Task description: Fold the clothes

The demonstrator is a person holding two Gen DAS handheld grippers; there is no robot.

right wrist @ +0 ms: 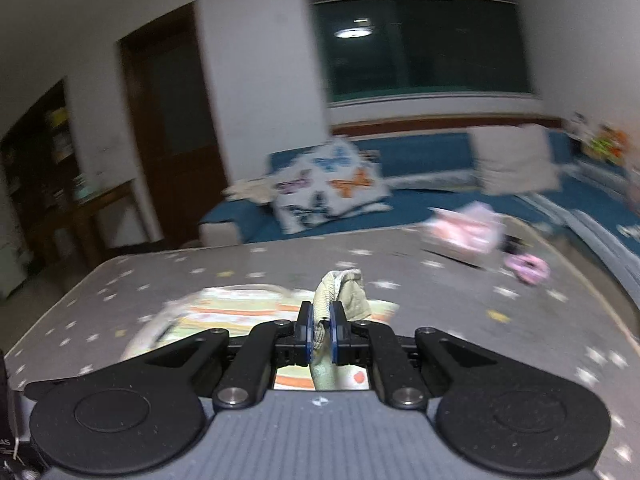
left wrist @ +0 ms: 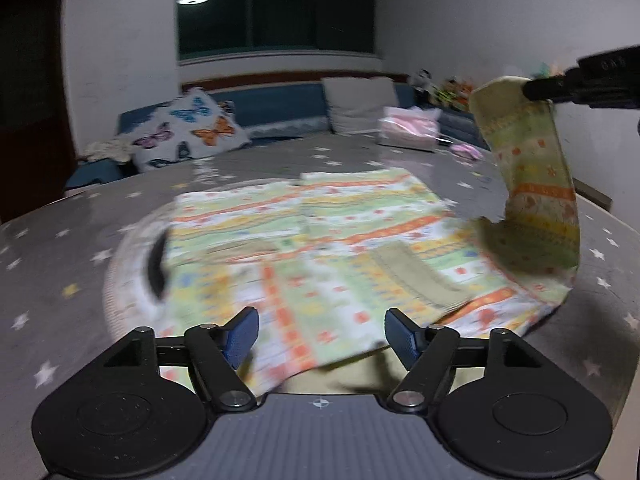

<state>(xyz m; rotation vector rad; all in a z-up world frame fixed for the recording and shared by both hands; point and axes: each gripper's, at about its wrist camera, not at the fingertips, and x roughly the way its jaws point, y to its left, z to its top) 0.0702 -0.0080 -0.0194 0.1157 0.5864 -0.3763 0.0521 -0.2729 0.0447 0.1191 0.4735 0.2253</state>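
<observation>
A garment (left wrist: 320,232) with green, orange and yellow patterned stripes lies spread on a grey star-print table cover (left wrist: 60,264). My left gripper (left wrist: 320,322) hovers low over the garment's near edge. It is open, with cloth below its blue pads (left wrist: 240,336) but not pinched. One end of the garment, a sleeve (left wrist: 536,184), is lifted high at the right. My right gripper (left wrist: 560,84) is shut on the tip of it. In the right wrist view, my right gripper (right wrist: 320,320) clamps the bunched cuff (right wrist: 340,292) above the rest of the garment (right wrist: 240,312).
A folded pink item (left wrist: 408,128) (right wrist: 464,232) and a small pink object (left wrist: 466,152) (right wrist: 526,266) sit at the table's far right. Behind it runs a blue sofa (right wrist: 420,152) with a butterfly pillow (left wrist: 188,128) and a plain cushion (left wrist: 360,104). A brown door (right wrist: 172,112) stands at the left.
</observation>
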